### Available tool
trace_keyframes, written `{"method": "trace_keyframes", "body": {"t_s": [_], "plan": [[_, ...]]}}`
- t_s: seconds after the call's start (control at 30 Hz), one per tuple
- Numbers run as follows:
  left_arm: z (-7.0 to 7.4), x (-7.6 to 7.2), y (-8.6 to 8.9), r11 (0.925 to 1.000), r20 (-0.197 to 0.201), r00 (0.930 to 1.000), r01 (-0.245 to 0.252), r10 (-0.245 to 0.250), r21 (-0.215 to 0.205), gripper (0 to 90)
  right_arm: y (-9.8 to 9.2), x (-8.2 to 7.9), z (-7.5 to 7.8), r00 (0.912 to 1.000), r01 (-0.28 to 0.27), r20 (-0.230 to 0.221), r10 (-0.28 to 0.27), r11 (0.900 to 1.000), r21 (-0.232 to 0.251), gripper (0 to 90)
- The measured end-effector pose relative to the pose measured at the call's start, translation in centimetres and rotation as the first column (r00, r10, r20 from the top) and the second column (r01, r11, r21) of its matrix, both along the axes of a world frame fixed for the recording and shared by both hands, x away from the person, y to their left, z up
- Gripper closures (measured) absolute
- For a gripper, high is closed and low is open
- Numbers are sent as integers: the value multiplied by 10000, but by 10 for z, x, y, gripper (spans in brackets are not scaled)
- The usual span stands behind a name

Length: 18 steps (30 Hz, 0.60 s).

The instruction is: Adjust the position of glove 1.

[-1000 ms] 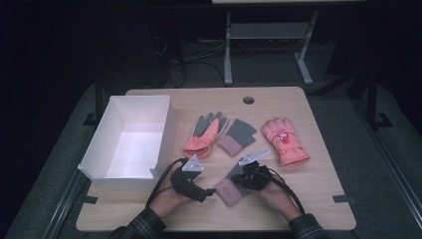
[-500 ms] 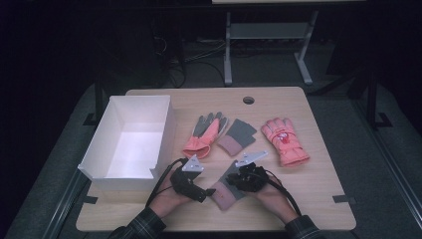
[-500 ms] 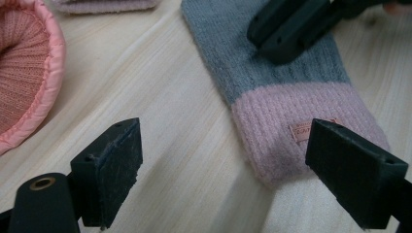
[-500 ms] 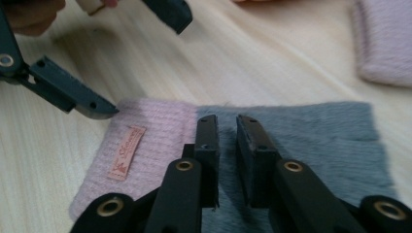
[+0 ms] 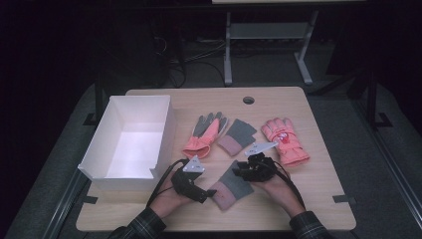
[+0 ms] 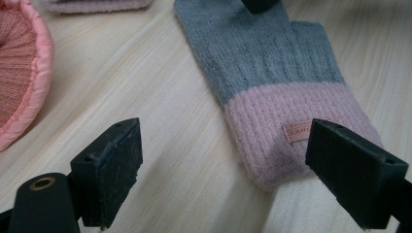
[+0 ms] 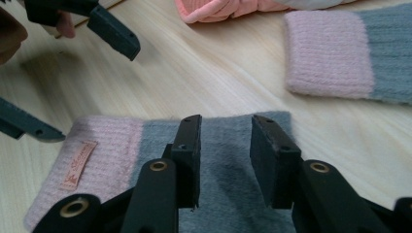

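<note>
While my right gripper (image 7: pixel 224 160) hangs just above the grey end of the grey-and-pink knit mitten (image 5: pixel 233 185), its jaws have just been opening and now stand narrowly apart, the fabric below them unpinched. That mitten lies flat near the table's (image 5: pixel 318 179) front edge, between my two hands. My left gripper (image 6: pixel 233 179) sits low and level at the pink cuff, jaws wide, one pad beside the cuff's label, gripping nothing. Both forearms enter from the near edge, angled inward. A matching mitten (image 5: pixel 238 136) lies farther back.
</note>
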<state>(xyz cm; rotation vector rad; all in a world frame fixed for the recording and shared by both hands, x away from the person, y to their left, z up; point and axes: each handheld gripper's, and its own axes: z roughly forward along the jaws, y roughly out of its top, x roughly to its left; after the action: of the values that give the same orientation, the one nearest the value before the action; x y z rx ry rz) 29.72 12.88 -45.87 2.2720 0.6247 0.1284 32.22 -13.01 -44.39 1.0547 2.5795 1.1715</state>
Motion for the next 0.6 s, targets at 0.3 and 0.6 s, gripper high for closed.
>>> {"method": "trace_keyframes", "body": {"t_s": [0.3, 0.6], "plan": [[1, 1, 1, 9999, -16, 10000, -31, 31, -158, 128, -7, 26, 11, 9993, 371, -24, -370, 9985, 414, 627], [2, -2, 0, 9999, 25, 9999, 98, -97, -86, 128, -9, 47, 20, 9971, 743, 99, -750, 9954, 613, 632]]}}
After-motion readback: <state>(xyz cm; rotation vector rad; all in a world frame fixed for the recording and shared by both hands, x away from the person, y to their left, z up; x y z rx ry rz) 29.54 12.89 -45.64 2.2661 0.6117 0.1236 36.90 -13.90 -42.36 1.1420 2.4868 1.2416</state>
